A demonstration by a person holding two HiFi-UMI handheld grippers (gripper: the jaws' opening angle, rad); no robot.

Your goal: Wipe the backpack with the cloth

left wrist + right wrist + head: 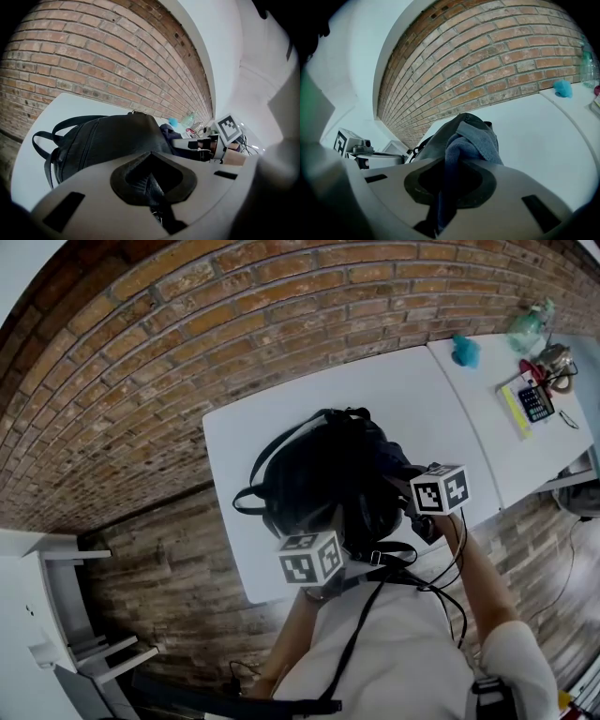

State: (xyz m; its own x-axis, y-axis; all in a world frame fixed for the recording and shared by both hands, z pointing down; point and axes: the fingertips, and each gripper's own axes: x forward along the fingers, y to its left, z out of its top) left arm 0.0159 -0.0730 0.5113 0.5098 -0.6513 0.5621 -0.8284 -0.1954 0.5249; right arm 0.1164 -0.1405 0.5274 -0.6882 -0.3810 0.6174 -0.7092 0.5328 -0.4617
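A black backpack [323,470] lies on the white table [244,437], its straps trailing toward the table's left edge. My left gripper [152,180] is shut on a fold of the backpack [108,138] at its near side. My right gripper [450,180] is shut on a grey-blue cloth [471,140], which rests on top of the backpack [440,136]. In the head view the left gripper [319,535] sits at the bag's near edge and the right gripper [422,493] at its right side.
A second white table [497,418] adjoins on the right, carrying a teal cloth [465,351], a bottle [527,326], a calculator [535,401] and small items. A brick wall [187,324] runs behind. A white cabinet [56,615] stands at the lower left.
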